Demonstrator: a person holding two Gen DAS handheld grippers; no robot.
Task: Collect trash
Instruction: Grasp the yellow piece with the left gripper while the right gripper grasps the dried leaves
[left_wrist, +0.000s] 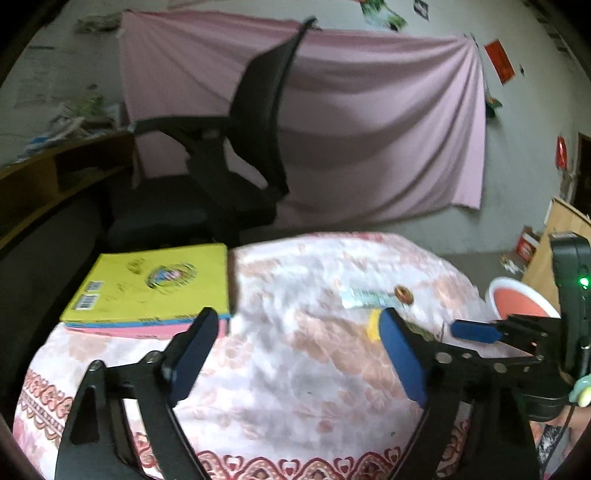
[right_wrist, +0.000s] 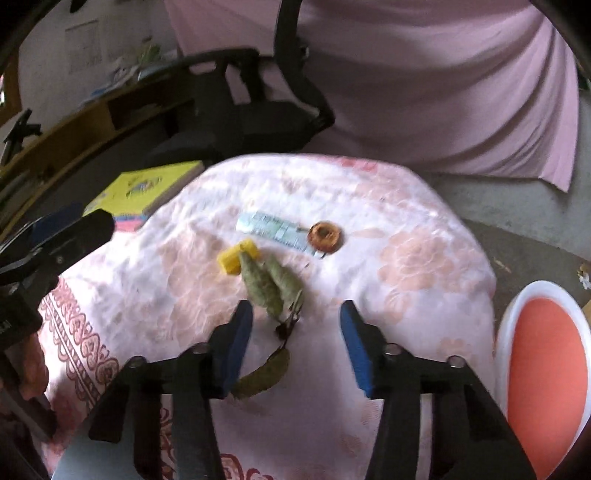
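On the pink floral tablecloth (right_wrist: 406, 258) lies trash: dry green leaves (right_wrist: 271, 284), another leaf (right_wrist: 264, 374), a yellow piece (right_wrist: 236, 258), a pale wrapper (right_wrist: 275, 230) and a brown ring-shaped bit (right_wrist: 325, 236). My right gripper (right_wrist: 297, 343) is open and empty, low over the leaves, with the stem between its fingers. My left gripper (left_wrist: 295, 354) is open and empty over bare cloth left of the trash; the wrapper (left_wrist: 364, 297) and yellow piece (left_wrist: 373, 325) show beyond its right finger. A white bin with an orange inside (right_wrist: 546, 369) stands right of the table.
A yellow book on a pink one (left_wrist: 155, 288) lies at the table's far left. A black office chair (left_wrist: 221, 177) stands behind the table, before a pink sheet on the wall. A wooden desk (left_wrist: 55, 173) is at left. The bin also shows in the left wrist view (left_wrist: 517, 299).
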